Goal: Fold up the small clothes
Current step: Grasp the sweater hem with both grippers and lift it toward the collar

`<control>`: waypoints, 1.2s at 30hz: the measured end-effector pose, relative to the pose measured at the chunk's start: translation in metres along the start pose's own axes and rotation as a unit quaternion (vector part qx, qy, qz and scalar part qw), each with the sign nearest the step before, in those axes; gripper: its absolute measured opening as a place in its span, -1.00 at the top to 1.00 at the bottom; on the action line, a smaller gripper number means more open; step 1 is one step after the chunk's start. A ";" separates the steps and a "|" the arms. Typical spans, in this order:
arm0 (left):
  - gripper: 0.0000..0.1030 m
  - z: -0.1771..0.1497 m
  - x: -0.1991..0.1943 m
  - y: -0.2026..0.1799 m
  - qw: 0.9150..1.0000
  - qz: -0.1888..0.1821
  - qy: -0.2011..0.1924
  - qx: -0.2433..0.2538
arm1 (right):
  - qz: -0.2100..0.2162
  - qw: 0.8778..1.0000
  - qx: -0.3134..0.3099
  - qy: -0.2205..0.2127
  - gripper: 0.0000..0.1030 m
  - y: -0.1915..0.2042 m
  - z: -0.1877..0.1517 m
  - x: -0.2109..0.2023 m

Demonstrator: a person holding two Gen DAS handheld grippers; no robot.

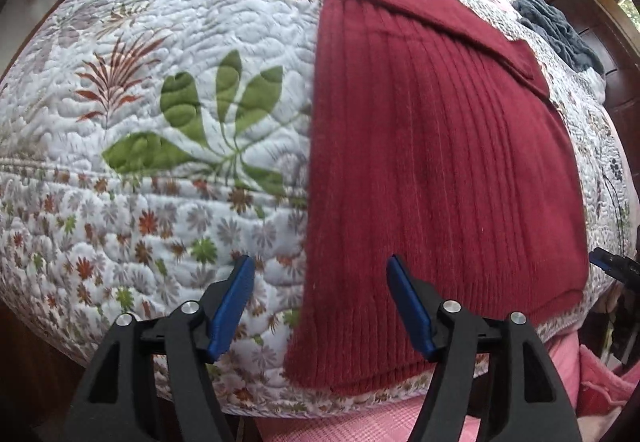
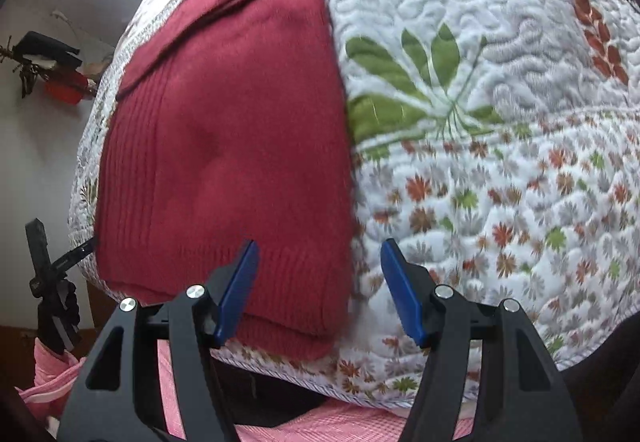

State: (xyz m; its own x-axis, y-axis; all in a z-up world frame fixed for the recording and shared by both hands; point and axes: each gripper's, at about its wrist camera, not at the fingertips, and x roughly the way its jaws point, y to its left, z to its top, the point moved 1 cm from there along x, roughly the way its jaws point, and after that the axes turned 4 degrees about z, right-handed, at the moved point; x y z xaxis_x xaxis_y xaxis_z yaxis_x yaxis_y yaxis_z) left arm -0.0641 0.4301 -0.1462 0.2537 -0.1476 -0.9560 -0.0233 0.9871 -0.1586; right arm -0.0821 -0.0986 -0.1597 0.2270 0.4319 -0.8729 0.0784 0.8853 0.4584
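A dark red ribbed knit garment [image 1: 432,169] lies flat on the floral quilt [image 1: 160,121], folded lengthwise, with a sleeve laid across its far end. My left gripper [image 1: 320,274] hovers open above the garment's near left edge, nothing between its blue fingers [image 1: 234,306]. In the right wrist view the same red garment [image 2: 224,145] fills the left half of the quilt [image 2: 500,161]. My right gripper [image 2: 318,256] is open over the garment's near right edge, its blue fingers [image 2: 400,290] empty.
A grey-blue crumpled cloth [image 1: 560,29] lies at the far right of the bed near a dark wooden headboard [image 1: 600,53]. Pink fabric [image 1: 340,422] hangs below the bed's near edge. The other gripper's tip [image 1: 612,262] shows at the right rim.
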 end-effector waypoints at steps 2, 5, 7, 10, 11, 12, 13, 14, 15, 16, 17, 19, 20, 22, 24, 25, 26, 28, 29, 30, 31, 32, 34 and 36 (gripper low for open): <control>-0.39 -0.005 0.002 0.000 1.000 0.001 0.002 0.003 | 0.000 1.000 0.000 0.005 -0.22 0.000 -0.005 0.003; -0.39 -0.011 0.002 -0.003 1.000 0.005 0.002 0.007 | -0.001 1.000 -0.006 0.009 -0.22 0.004 -0.011 0.006; -0.37 -0.015 0.002 -0.006 1.000 0.000 0.004 0.008 | 0.004 1.000 -0.016 0.016 -0.22 0.007 -0.015 0.007; -0.36 -0.020 0.003 -0.011 1.000 -0.011 0.009 0.012 | 0.036 0.999 -0.017 0.024 -0.18 0.012 -0.018 0.011; -0.35 -0.022 0.003 -0.011 1.000 -0.013 0.008 0.011 | 0.050 0.998 -0.014 0.025 -0.18 0.012 -0.019 0.013; -0.33 -0.022 0.004 -0.012 1.000 -0.018 0.009 0.007 | 0.057 0.998 -0.010 0.026 -0.18 0.011 -0.020 0.015; -0.27 -0.023 0.005 -0.011 1.000 -0.026 0.013 0.000 | 0.055 0.998 -0.007 0.028 -0.17 0.010 -0.021 0.017; -0.24 -0.023 0.006 -0.012 1.000 -0.027 0.014 -0.004 | 0.052 0.998 -0.005 0.030 -0.13 0.009 -0.021 0.019; -0.18 -0.023 0.007 -0.012 1.000 -0.025 0.015 -0.005 | 0.053 0.998 -0.005 0.027 -0.13 0.007 -0.021 0.021; -0.12 -0.023 0.007 -0.012 1.000 -0.021 0.015 -0.002 | 0.056 0.998 -0.003 0.027 -0.11 0.007 -0.020 0.021; -0.08 -0.022 0.007 -0.013 1.000 -0.019 0.015 -0.002 | 0.059 0.998 -0.002 0.027 -0.01 0.007 -0.020 0.021; 0.16 -0.022 0.006 -0.011 1.000 -0.013 0.015 -0.008 | 0.067 0.997 -0.004 0.029 0.29 0.006 -0.021 0.020; 0.24 -0.021 0.006 -0.009 1.000 -0.010 0.015 -0.014 | 0.074 0.997 -0.005 0.032 0.48 0.005 -0.021 0.019; 0.60 -0.024 0.003 0.001 0.999 -0.024 0.017 -0.029 | 0.087 0.996 -0.006 0.035 0.70 0.003 -0.022 0.018; 0.71 -0.025 0.001 0.007 0.998 -0.043 0.021 -0.043 | 0.089 0.995 -0.007 0.035 0.83 0.006 -0.022 0.019; 0.79 -0.026 0.001 0.008 0.998 -0.045 0.020 -0.045 | 0.093 0.995 -0.007 0.034 0.85 0.007 -0.022 0.018; 0.83 -0.027 0.000 0.008 0.998 -0.048 0.020 -0.044 | 0.100 0.994 -0.004 0.032 0.86 0.006 -0.021 0.016; 0.85 -0.027 -0.004 0.008 0.997 -0.061 0.017 -0.050 | 0.123 0.992 0.002 0.026 0.88 0.006 -0.017 0.009; 0.86 -0.026 -0.007 0.006 0.996 -0.072 0.014 -0.053 | 0.131 0.991 0.002 0.022 0.88 0.006 -0.015 0.006; 0.86 -0.025 -0.011 0.007 0.995 -0.081 0.010 -0.055 | 0.140 0.990 0.002 0.017 0.88 0.007 -0.012 0.001; 0.87 -0.023 -0.017 0.007 0.994 -0.093 0.002 -0.057 | 0.149 0.989 0.002 0.012 0.88 0.008 -0.008 -0.004; 0.87 -0.021 -0.023 0.008 0.993 -0.103 -0.004 -0.059 | 0.158 0.987 0.002 0.007 0.88 0.008 -0.005 -0.008; 0.87 -0.014 -0.034 0.006 0.991 -0.118 -0.020 -0.060 | 0.176 0.984 0.005 -0.005 0.88 0.010 0.005 -0.018; 0.87 -0.003 -0.043 0.003 0.990 -0.119 -0.035 -0.060 | 0.188 0.982 0.005 -0.016 0.88 0.013 0.017 -0.026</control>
State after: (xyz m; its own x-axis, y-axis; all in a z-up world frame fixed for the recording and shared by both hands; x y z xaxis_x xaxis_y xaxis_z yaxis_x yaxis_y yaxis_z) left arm -0.0781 0.4395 -0.1063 0.3326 -0.3663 -0.8690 -0.0675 0.9099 -0.4094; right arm -0.0701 -0.1018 -0.1280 0.2729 0.7223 -0.6355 -0.0069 0.6620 0.7495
